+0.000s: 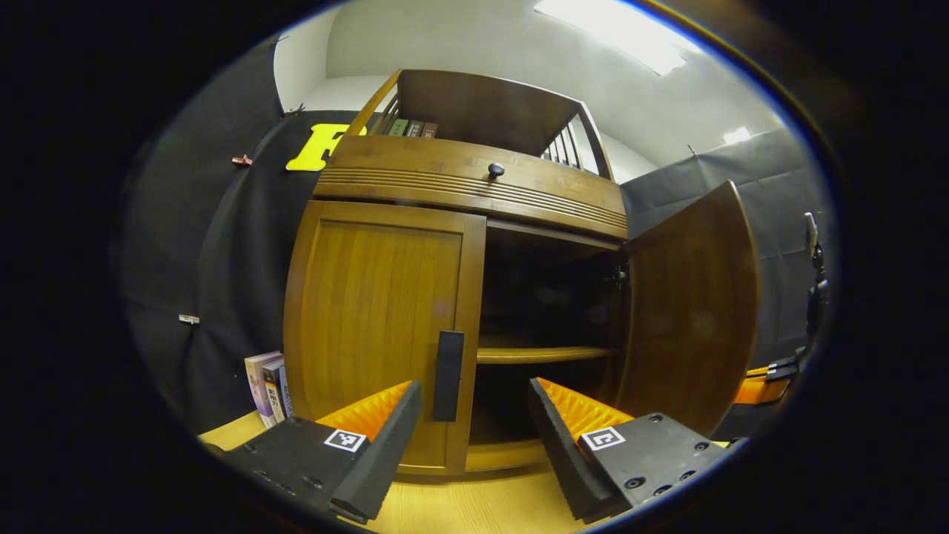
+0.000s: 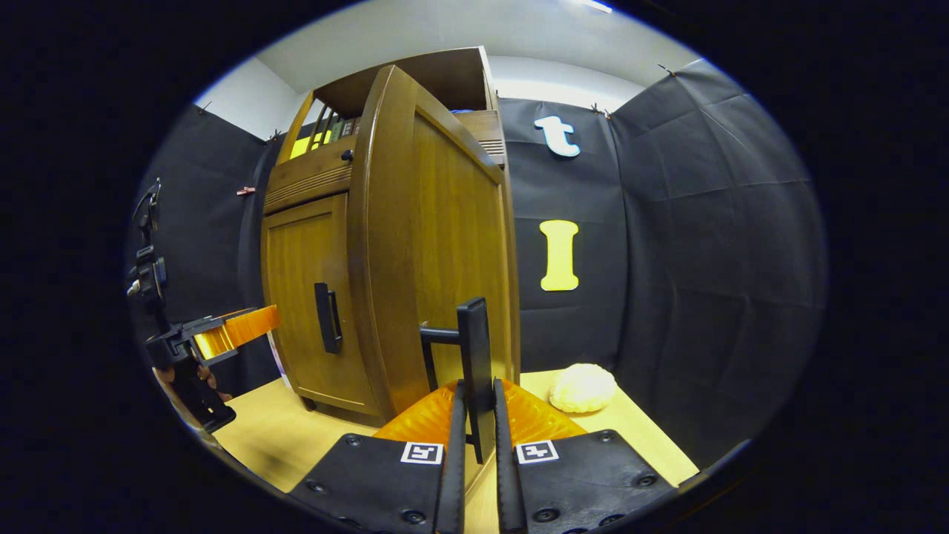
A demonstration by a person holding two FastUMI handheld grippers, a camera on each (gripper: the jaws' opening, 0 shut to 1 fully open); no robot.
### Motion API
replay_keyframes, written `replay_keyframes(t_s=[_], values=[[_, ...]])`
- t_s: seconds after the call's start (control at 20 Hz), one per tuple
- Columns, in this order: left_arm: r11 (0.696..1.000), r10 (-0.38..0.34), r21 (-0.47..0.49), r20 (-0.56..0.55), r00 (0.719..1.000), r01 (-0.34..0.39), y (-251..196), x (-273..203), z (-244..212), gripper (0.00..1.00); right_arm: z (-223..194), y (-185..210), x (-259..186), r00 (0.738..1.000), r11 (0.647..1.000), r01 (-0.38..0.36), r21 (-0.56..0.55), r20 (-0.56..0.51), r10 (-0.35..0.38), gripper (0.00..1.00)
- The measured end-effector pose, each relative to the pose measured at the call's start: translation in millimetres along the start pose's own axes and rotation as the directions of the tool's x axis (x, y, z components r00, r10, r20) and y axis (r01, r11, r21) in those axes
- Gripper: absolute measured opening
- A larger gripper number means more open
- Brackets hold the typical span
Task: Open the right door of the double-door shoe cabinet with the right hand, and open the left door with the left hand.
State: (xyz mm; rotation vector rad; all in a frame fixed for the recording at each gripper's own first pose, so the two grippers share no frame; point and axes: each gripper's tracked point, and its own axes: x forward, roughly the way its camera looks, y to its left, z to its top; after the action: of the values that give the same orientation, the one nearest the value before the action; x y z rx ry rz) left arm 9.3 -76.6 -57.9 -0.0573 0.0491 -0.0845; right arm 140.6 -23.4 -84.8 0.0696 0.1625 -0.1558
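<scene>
A wooden double-door shoe cabinet (image 1: 474, 178) stands on a light wooden table. Its right door (image 1: 689, 297) is swung wide open, showing a dark inside with a shelf (image 1: 545, 354). The left door (image 1: 382, 319) is closed, with a dark vertical handle (image 1: 448, 365) at its inner edge. My left gripper (image 1: 474, 415) is open just in front of that handle, one finger on each side of it and apart from it. In the right gripper view the right door (image 2: 445, 245) faces me edge-on, and my right gripper (image 2: 474, 430) is shut on its dark handle (image 2: 474, 356). The left gripper (image 2: 222, 334) shows at far left.
Several books (image 1: 268, 386) lean beside the cabinet's left side, and more stand on its top shelf (image 1: 411, 127). A drawer with a round knob (image 1: 495, 170) runs above the doors. A pale round object (image 2: 583, 387) lies on the table (image 2: 637, 423) right of the open door.
</scene>
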Motion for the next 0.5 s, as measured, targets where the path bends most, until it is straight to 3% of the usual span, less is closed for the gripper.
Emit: replay_keyframes(t_s=[0.1, 0.15, 0.2, 0.25, 0.35, 0.4, 0.5], values=[[1.0, 0.01, -0.003, -0.008, 1.0, -0.01, 1, 9, -5, 0.9, 1, -8, 2, 1.0, 1.0, 0.029, -0.01, 0.004, -0.029, 0.22], [1.0, 0.015, -0.004, -0.013, 1.0, -0.015, 1, 13, -7, 0.9, -1, -12, -1, 0.999, 0.999, 0.036, -0.014, -0.001, -0.036, 0.06], [1.0, 0.023, -0.003, -0.018, 1.0, -0.023, 1, 17, -9, 0.9, -2, -12, 0, 1.0, 1.0, 0.028, -0.006, -0.013, -0.028, 0.16], [1.0, 0.03, 0.001, -0.022, 0.999, -0.03, 1, 20, -12, 0.9, -4, -9, -1, 0.999, 1.0, 0.015, 0.009, -0.028, -0.015, 0.06], [0.999, 0.043, 0.013, -0.03, 0.999, -0.042, 7, 25, -13, 0.9, -4, -4, -4, 0.999, 1.0, 0.008, 0.017, -0.034, -0.008, 0.06], [0.999, 0.05, 0.021, -0.032, 0.998, -0.049, 8, 27, -14, 0.9, -2, -9, -2, 1.0, 1.0, 0.015, 0.007, -0.027, -0.014, 0.16], [0.997, 0.065, 0.04, -0.04, 0.997, -0.063, 10, 31, -19, 0.9, 1, -20, 0, 0.999, 0.999, 0.04, -0.017, -0.004, -0.04, 0.16]])
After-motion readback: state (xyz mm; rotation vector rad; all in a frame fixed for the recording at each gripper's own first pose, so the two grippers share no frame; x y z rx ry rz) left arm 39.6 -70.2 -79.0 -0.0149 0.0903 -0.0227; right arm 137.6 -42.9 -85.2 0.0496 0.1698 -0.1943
